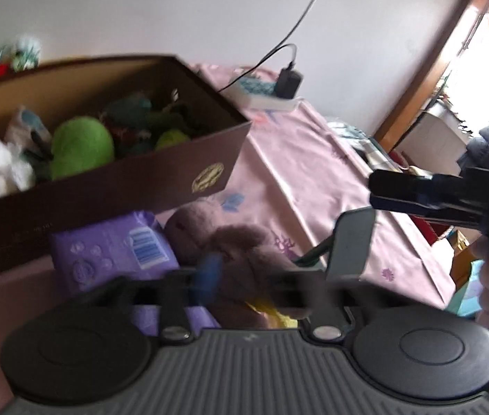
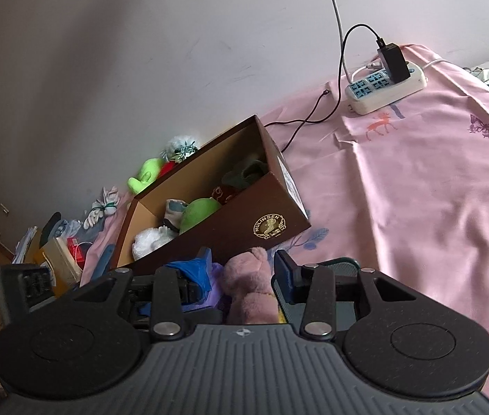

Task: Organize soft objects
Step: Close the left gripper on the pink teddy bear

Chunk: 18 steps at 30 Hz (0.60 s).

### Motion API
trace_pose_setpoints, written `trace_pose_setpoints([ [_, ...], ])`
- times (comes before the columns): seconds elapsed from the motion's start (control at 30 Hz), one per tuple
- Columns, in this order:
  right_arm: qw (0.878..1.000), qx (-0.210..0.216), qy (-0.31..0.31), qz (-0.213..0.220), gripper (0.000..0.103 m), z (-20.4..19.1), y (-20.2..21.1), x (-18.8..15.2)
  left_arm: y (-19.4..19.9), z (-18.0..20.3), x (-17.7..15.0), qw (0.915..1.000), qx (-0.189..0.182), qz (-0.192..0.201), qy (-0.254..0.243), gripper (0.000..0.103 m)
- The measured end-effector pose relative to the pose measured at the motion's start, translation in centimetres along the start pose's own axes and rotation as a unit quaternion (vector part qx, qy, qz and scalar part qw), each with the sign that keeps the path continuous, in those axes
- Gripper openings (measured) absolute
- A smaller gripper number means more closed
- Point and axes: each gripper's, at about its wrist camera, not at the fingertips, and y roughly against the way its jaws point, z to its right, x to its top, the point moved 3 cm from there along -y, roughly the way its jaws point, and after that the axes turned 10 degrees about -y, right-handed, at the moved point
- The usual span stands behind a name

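Now right gripper (image 2: 244, 269) clamping pink plush (image 2: 249, 287), lengthwise, head toward box (image 2: 244, 221).

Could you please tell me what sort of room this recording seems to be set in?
Probably a home bedroom: a pink printed sheet covers what looks like a bed, a power strip lies on it, and a box holds plush toys.

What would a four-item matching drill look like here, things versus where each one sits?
Things:
1. pink plush toy
2. round green plush
3. power strip
4. purple packet

Places:
A. inside the brown box
B. near the wall, with a black charger plugged in
C. between the fingers of the right gripper
D. on the pink sheet, against the box's front

Pairs: 1-C, 2-A, 3-B, 4-D
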Motion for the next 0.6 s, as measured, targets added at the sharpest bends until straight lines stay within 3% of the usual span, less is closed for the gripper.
trace_pose_setpoints([
  [0.17, 1.0, -0.008, -0.006, 0.013, 0.024, 0.4, 0.9, -0.3, -1.2, 0.2, -0.3, 0.9993, -0.027, -0.013, 0.025, 0.069],
  [0.4, 0.999, -0.019, -0.025, 0.021, 0.024, 1.9, 1.5, -0.5, -2.7, 1.9, -0.6, 0.9955, -0.077, -0.053, 0.018, 0.069],
  [0.6, 0.999, -0.024, -0.034, 0.019, 0.024, 2.8, 1.5, -0.6, -5.4, 2.3, -0.5, 0.9922, -0.074, -0.095, 0.032, 0.069],
])
